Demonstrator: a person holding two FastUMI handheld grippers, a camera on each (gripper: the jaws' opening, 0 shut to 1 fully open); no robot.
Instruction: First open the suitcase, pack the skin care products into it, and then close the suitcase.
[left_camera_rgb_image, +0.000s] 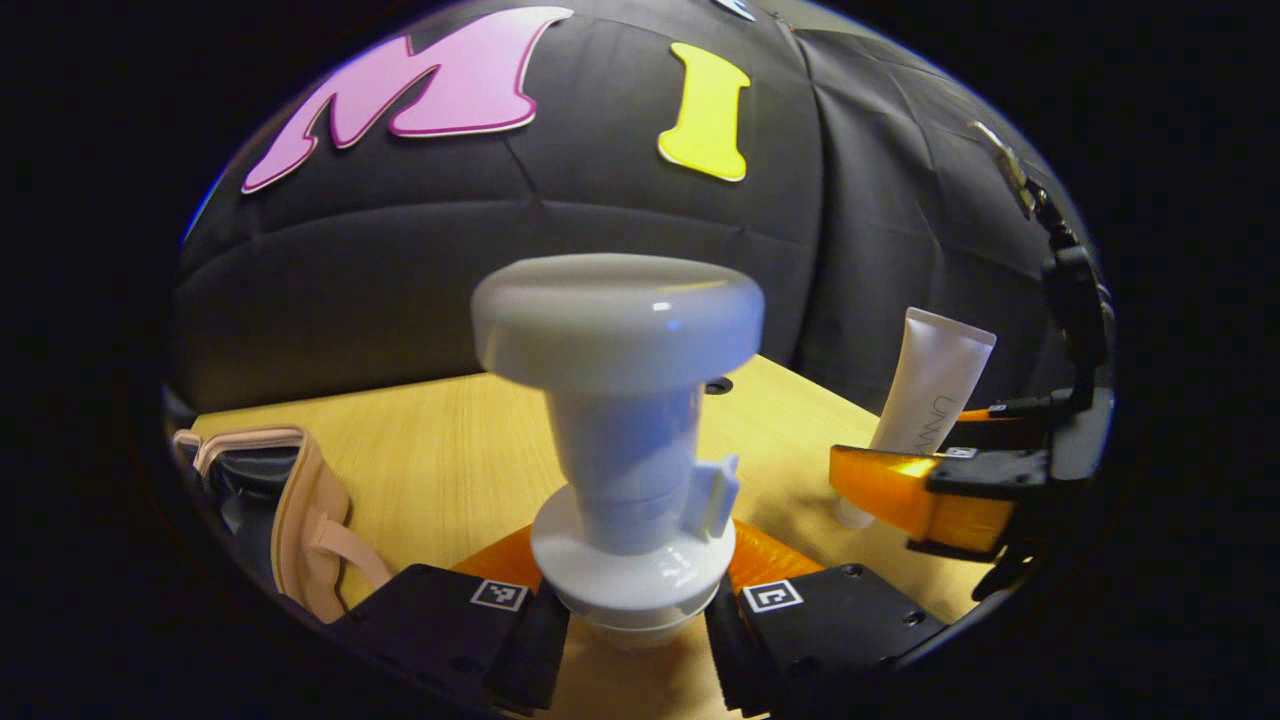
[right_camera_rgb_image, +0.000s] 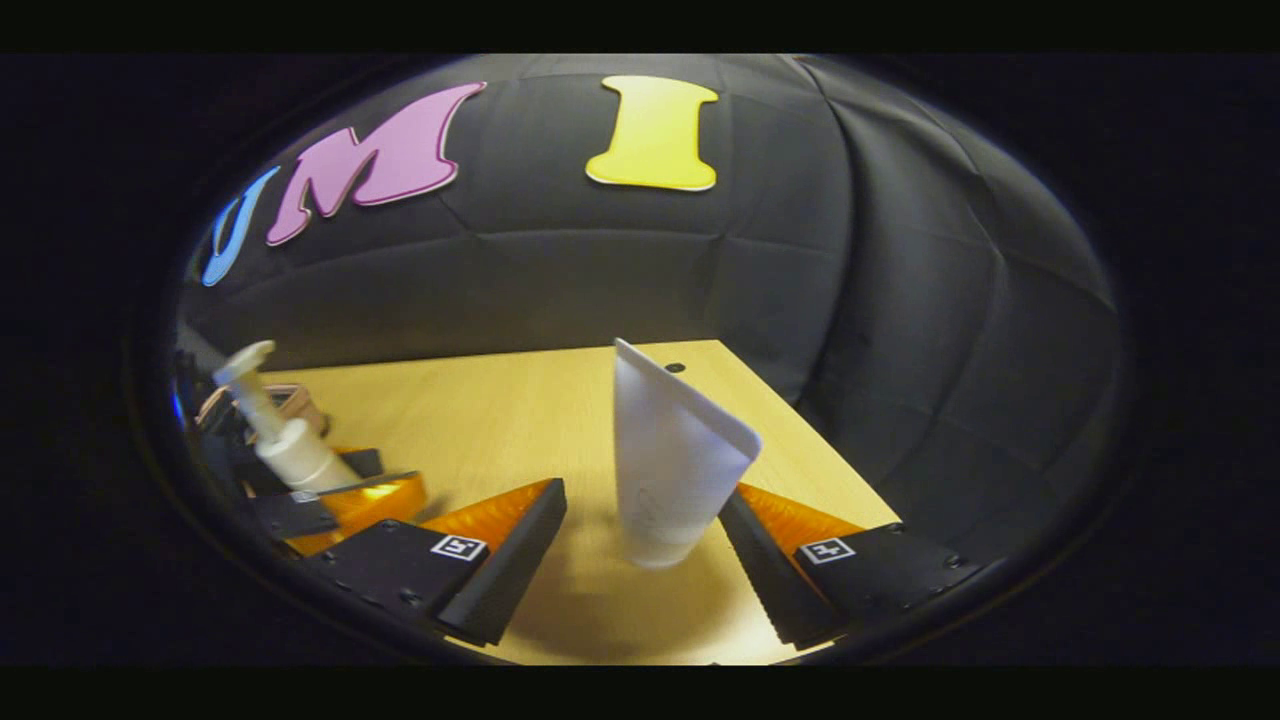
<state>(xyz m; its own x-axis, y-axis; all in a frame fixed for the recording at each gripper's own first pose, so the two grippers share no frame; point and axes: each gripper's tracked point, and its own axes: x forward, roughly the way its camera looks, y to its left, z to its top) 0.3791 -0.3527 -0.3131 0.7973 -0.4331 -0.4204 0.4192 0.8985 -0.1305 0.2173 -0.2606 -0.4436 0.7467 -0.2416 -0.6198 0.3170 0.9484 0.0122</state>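
1. My left claw (left_camera_rgb_image: 635, 615) grips the white pump bottle (left_camera_rgb_image: 625, 440) upright above the worktop (left_camera_rgb_image: 440, 450).
2. My right claw (right_camera_rgb_image: 645, 560) gapes around the standing white tube (right_camera_rgb_image: 670, 460); its print is unreadable.
3. The suitcase (left_camera_rgb_image: 290, 510) lies left.

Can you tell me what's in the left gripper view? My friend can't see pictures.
The left gripper is shut on a white pump bottle, held upright above a wooden table. To the right, the right gripper reaches around a standing white tube; at far left lies a beige and black suitcase.
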